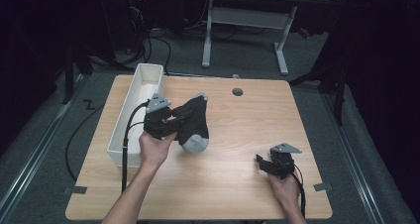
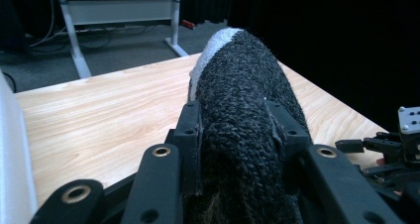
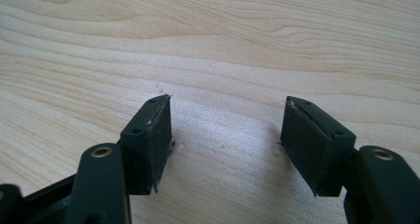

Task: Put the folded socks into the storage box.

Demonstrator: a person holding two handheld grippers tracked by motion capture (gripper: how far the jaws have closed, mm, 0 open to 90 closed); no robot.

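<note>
1. High view: my left hand-held gripper (image 1: 174, 119) is clamped on a black knitted sock with a grey toe and heel (image 1: 194, 126), which I hold above the light wooden table (image 1: 237, 184), near its left half. The sock's grey toe end hangs down toward the wood and its other grey-tipped end points up and away from me. Just to the left of it stands a long white rectangular plastic bin (image 1: 141, 87), running along the table's left edge.
2. High view: my right hand-held gripper (image 1: 264, 163) sits low over the table near the right front corner, well apart from the sock, with its jaws spread and nothing between them. A small dark round hole (image 1: 237, 91) marks the table's far side.
3. Left gripper view: the two black jaws press on either side of the sock (image 2: 242, 110), which bulges up between the pads and stretches away from the camera, ending in its grey tip. The wooden table (image 2: 99, 110) lies beneath and beyond it. At the right edge I see part of my other hand-held gripper (image 2: 391, 149) farther off, and at the left edge a sliver of the white bin (image 2: 12, 159).
4. Right gripper view: the jaws stand apart, the pads (image 3: 158, 135) facing each other across a bare stretch of wood grain (image 3: 223, 45). They grip nothing.
</note>
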